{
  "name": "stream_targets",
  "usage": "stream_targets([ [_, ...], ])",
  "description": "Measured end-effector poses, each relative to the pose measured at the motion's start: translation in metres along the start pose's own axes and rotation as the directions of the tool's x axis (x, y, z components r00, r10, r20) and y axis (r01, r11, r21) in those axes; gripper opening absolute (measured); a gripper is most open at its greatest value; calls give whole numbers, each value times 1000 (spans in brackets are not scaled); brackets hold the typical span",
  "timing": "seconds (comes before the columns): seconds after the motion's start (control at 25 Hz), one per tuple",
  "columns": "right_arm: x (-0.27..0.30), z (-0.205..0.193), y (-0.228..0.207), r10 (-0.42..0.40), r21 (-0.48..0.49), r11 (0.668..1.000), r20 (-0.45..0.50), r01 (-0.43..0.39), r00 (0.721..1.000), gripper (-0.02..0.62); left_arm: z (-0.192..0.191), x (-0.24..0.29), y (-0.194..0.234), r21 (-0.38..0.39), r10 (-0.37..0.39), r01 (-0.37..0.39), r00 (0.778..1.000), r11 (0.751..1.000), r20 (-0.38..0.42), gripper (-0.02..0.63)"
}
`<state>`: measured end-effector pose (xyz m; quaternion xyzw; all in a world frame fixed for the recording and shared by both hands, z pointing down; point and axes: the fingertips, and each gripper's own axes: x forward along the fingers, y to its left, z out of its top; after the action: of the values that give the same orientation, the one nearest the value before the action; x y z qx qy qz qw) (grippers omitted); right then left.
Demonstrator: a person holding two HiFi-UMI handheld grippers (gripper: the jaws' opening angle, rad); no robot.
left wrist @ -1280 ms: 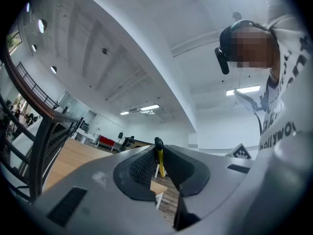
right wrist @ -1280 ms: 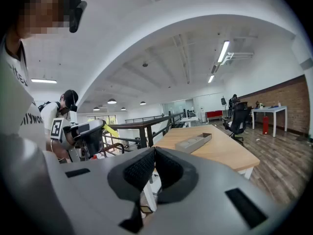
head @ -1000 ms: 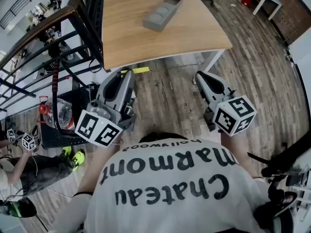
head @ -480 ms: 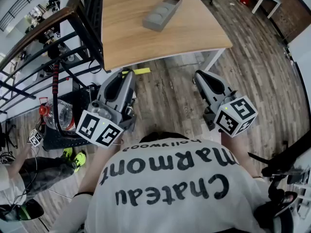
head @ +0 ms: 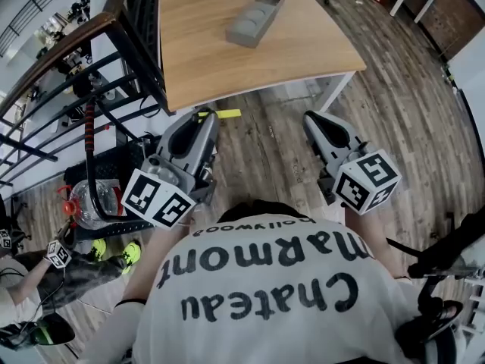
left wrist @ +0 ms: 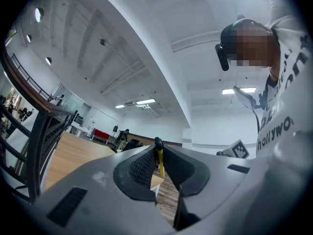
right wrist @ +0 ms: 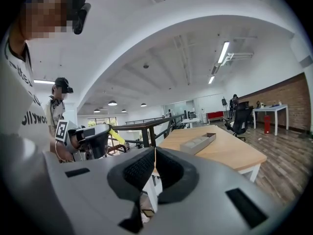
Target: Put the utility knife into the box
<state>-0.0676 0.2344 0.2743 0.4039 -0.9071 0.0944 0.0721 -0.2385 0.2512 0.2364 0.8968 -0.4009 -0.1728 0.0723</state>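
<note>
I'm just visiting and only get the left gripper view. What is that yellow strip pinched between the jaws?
Observer: A yellow utility knife. The head view shows it sticking out sideways past the jaw tips.
Operator: Where is the box it goes in?
Observer: A grey open-topped box lies on the wooden table ahead of the person.
Operator: And the other tool?
Observer: The right gripper has its jaws together, with nothing between them.
</note>
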Motion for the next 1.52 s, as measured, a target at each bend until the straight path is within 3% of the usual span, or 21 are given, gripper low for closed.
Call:
stream_targets([
  [0.28,4,-10,-12,-47,32,998,11,46,999,12,-20,11,10,0,-36,36,998,999,-58,44],
  [0.68,16,0,-67,-26,46,999,22,25,999,12,-34,65,11,9,-37,37,997,999,-63,44],
  [1.52,50,9,-191,66,3,998,-72,-66,995,12,-70,186,27,2,55,-55,995,998,-78,44],
])
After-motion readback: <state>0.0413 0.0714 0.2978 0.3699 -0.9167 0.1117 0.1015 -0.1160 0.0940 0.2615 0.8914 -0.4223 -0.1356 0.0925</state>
